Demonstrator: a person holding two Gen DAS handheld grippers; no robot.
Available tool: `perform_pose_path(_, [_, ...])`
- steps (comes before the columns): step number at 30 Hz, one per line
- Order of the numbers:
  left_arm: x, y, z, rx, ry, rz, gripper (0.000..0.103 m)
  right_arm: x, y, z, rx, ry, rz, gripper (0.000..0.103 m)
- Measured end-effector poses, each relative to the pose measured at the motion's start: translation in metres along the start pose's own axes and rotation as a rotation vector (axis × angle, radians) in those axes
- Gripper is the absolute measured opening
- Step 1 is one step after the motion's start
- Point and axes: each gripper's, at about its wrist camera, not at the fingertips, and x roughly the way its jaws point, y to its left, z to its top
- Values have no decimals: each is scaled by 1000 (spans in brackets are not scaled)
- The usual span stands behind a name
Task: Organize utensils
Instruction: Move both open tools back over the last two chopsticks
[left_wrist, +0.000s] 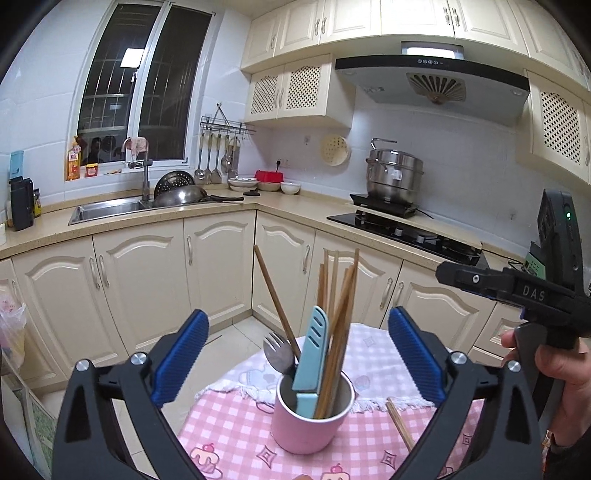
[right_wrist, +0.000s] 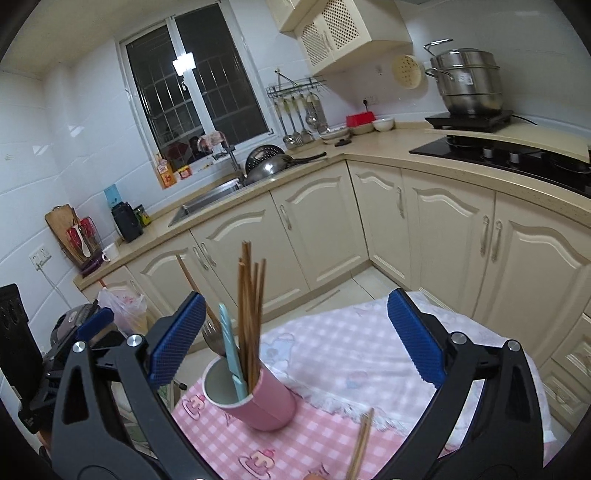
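A pink cup (left_wrist: 312, 421) (right_wrist: 255, 398) stands on a pink checked tablecloth (left_wrist: 229, 432) (right_wrist: 325, 435). In it are several wooden chopsticks (left_wrist: 338, 314) (right_wrist: 251, 314), a light-blue sheathed knife (left_wrist: 312, 354) (right_wrist: 229, 347) and a metal fork (left_wrist: 277, 352) (right_wrist: 212, 338). A loose pair of chopsticks (left_wrist: 400, 424) (right_wrist: 360, 450) lies on the cloth to the cup's right. My left gripper (left_wrist: 298, 325) is open, its blue pads wide on either side of the cup and touching nothing. My right gripper (right_wrist: 296, 306) is open too, above the loose pair, holding nothing.
The small table is ringed by cream cabinets (left_wrist: 218, 266), with tiled floor (left_wrist: 236, 332) between. The L-shaped counter carries a sink (left_wrist: 107, 208), a hob (left_wrist: 406, 230) and a steel pot (left_wrist: 393, 175). A plastic bag (right_wrist: 122, 302) hangs at the left. A hand (left_wrist: 554, 369) holds the right gripper's handle.
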Motion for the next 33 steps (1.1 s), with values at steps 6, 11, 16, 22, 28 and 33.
perform_pose_path(6, [-8,-17,-8,15,21,-19,96,-12,-13,-11,5,55,-45,97])
perform_pose_path(11, [-10,-32,-20,23,50,-52,96,-19,-26,-27,9,104,-81,97])
perform_pose_path(16, [-11,-46,-35,22,79,-73,96,-26,-41,-48,36,149,-113,97])
perform_pose_path(22, [-6,-56,-50,0,134,-78,96,-28,-52,-76,38,224,-145,97])
perform_pose_path(28, [-2,-61,-71,-20,186,-82,96,-24,-56,-110,12,322,-193,97])
perform_pose_path(33, [3,-60,-90,-38,235,-71,96,-13,-55,-141,-33,407,-250,97])
